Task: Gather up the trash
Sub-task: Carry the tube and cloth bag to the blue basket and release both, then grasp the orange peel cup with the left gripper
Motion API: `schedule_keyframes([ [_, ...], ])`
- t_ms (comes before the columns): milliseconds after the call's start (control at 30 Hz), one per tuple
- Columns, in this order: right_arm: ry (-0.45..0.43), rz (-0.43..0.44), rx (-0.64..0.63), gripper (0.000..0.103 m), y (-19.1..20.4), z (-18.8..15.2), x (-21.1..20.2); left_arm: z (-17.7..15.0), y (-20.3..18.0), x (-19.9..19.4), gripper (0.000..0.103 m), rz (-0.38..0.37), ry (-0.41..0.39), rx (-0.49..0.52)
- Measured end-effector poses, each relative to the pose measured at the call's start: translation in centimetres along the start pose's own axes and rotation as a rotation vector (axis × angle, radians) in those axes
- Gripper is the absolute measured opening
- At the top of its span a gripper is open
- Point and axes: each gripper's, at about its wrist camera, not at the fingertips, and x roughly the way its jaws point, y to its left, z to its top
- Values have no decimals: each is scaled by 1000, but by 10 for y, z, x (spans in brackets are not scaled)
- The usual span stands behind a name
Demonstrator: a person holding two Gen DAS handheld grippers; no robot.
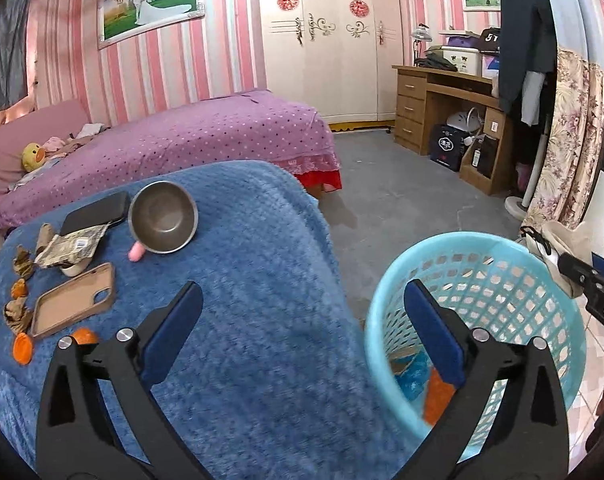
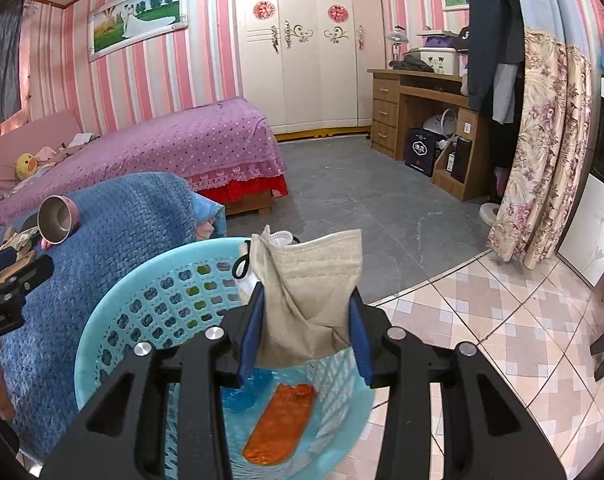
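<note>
Sat on a blue blanket, from its left edge: scraps of wrappers, a phone case, a steel bowl. Stood released, wide and empty, over the blanket's right edge: left gripper. Clenched a beige mask above the trash basket on the floor: right gripper.

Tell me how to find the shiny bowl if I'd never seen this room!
Find the fuzzy blue blanket in front of the purple bed. At its far end, beside a black phone, lies the metal bowl, tipped on its side. It is the only round, shiny silver thing among the wrappers and peels.
</note>
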Motion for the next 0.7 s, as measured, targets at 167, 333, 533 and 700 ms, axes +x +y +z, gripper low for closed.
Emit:
schedule_keyframes([
  [167,14,-13,-17,74,9,-3,6,-5,15,-8,97,25,-6,-7],
  [333,35,-71,-2,91,11,-4,7,-6,36,-24,97,42,-23,-27],
  [533,33,-91,-2,96,26,-2,1,-8,68,-41,97,73,-26,-47],
  [700,-9,-70,-9,98,53,2,-12,-14,102,-57,97,117,-34,-59],
])
